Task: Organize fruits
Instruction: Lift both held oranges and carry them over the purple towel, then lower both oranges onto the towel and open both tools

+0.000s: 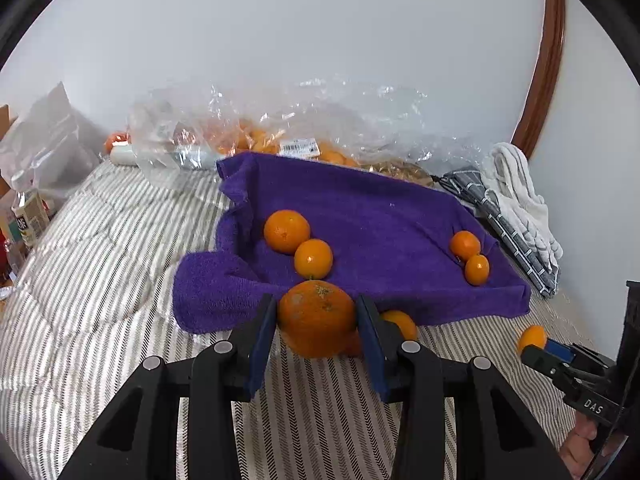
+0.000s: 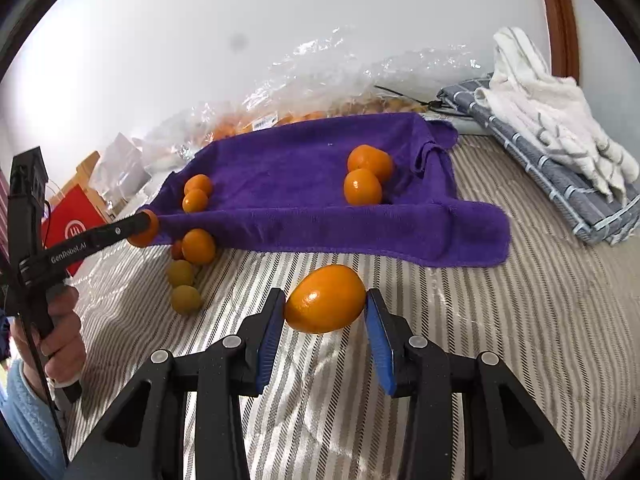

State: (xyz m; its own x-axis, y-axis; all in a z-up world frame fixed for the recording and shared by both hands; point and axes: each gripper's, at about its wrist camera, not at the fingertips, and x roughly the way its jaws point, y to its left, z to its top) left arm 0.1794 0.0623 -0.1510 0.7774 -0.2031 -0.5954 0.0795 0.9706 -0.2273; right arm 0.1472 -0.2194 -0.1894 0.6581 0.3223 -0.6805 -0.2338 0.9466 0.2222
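A purple towel (image 1: pixel 372 216) lies on the striped bed cover (image 1: pixel 100 248). Two larger oranges (image 1: pixel 286 231) sit at its left and two small ones (image 1: pixel 465 245) at its right. My left gripper (image 1: pixel 317 316) is shut on a big orange (image 1: pixel 316 318) at the towel's near edge. My right gripper (image 2: pixel 325 302) is shut on a small oval orange (image 2: pixel 325 298), held just above the cover in front of the towel (image 2: pixel 320 184). It shows in the left wrist view (image 1: pixel 536 346) too. Loose fruits lie by the towel's left edge: an orange (image 2: pixel 198 245) and two greenish ones (image 2: pixel 186 299).
A clear plastic bag (image 1: pixel 280 128) with more oranges lies behind the towel by the wall. Folded grey and white cloths (image 2: pixel 560 148) lie at the right. Bottles and packets (image 1: pixel 28 216) stand at the left. A red bag (image 2: pixel 76 224) is beyond the bed's left side.
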